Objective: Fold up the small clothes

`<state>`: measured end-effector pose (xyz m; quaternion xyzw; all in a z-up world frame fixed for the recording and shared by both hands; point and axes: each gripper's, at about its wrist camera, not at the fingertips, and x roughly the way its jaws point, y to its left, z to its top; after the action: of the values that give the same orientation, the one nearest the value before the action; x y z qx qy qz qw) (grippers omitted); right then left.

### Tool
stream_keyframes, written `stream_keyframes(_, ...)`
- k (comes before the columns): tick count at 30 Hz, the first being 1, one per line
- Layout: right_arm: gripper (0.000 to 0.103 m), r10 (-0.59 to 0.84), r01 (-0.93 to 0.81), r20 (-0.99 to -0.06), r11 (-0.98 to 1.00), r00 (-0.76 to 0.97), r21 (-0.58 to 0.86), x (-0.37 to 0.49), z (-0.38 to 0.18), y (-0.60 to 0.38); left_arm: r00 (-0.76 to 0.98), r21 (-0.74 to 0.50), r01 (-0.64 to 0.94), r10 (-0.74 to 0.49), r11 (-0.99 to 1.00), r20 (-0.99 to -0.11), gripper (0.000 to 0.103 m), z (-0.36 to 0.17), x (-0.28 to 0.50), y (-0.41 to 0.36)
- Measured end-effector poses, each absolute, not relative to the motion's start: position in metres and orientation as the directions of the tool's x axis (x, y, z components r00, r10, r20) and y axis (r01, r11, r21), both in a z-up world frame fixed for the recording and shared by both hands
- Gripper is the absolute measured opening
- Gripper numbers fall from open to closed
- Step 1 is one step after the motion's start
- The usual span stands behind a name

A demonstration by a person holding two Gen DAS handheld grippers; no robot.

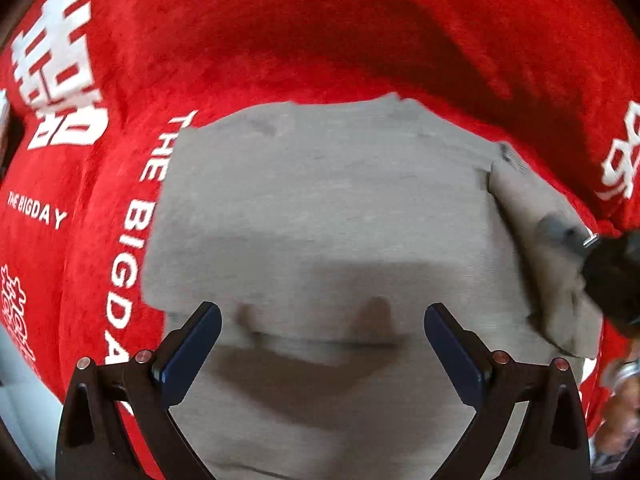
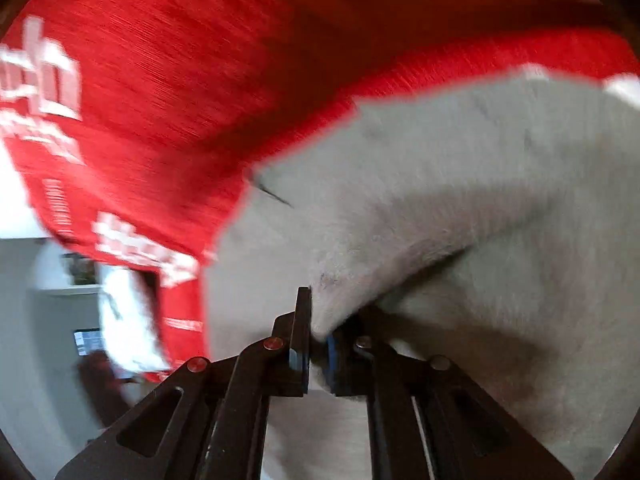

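**Grey garment on red cloth: right tool pinching, left tool wide**

Landmark: the grey garment, lying mostly flat on the red cloth with white lettering "THE BIGDAY" running along the garment's left edge in your left wrist view.

Your left tool sits over the garment's near part, jaws spread wide, nothing between the blue pads. Whether the pads touch the fabric, you cannot tell. A shadowed crease runs across the garment just beyond the fingertips.

At the garment's right edge in that view, a flap of the fabric is folded up and over, and a dark blurred shape sits against it; it is too blurred to name with certainty.

Your right tool is closed down narrow on a fold of the grey garment; fabric bunches between the pads and rises from them in a raised ridge. The view is motion-blurred. The red cloth lies beyond the garment's far and left edges.
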<state>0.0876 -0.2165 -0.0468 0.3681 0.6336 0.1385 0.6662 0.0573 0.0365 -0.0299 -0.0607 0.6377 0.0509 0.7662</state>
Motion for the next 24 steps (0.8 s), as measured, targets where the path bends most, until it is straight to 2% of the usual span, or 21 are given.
stream_keyframes(3, 0.029, 0.650, 0.345, -0.727, 0.645, 0.223, 0.682, 0.079, -0.044, -0.231, 0.179, -0.047, -0.178, -0.014, 0.983, -0.984, 0.102, -0.034, 0.055, 0.056)
stream_keyframes(6, 0.030, 0.598, 0.405, -0.739, 0.620, 0.311, 0.672, 0.079, -0.036, -0.250, 0.187, -0.077, -0.195, -0.040, 0.978, -0.981, 0.102, -0.035, 0.057, 0.074)
stream_keyframes(8, 0.021, 0.569, 0.441, -0.750, 0.608, 0.337, 0.660, 0.089, -0.036, -0.253, 0.196, -0.116, -0.208, -0.075, 0.971, -0.978, 0.102, -0.035, 0.062, 0.084)
stream_keyframes(9, 0.009, 0.561, 0.433, -0.756, 0.620, 0.337, 0.654, 0.095, -0.034, -0.250, 0.201, -0.137, -0.214, -0.093, 0.967, -0.975, 0.102, -0.034, 0.063, 0.089)
stream_keyframes(10, 0.009, 0.561, 0.412, -0.756, 0.634, 0.336, 0.654, 0.098, -0.032, -0.244, 0.208, -0.160, -0.221, -0.114, 0.962, -0.972, 0.102, -0.032, 0.065, 0.093)
stream_keyframes(14, 0.009, 0.608, 0.163, -0.742, 0.732, 0.282, 0.661, 0.113, -0.007, -0.192, 0.245, -0.260, -0.237, -0.202, 0.936, -0.948, 0.102, -0.025, 0.067, 0.110)
stream_keyframes(19, 0.009, 0.553, -0.169, -0.826, 0.829, 0.111, 0.533, 0.097, -0.004, -0.105, 0.258, -0.311, -0.265, -0.244, 0.913, -0.935, 0.102, -0.028, 0.069, 0.124)
stream_keyframes(22, 0.010, 0.481, -0.287, -0.876, 0.844, 0.033, 0.453, 0.078, -0.016, -0.077, 0.246, -0.325, -0.283, -0.260, 0.902, -0.934, 0.102, -0.033, 0.068, 0.126)
stream_keyframes(24, 0.013, 0.463, -0.301, -0.886, 0.847, 0.012, 0.438, 0.070, -0.019, -0.075, 0.235, -0.329, -0.281, -0.268, 0.901, -0.934, 0.102, -0.038, 0.067, 0.124)
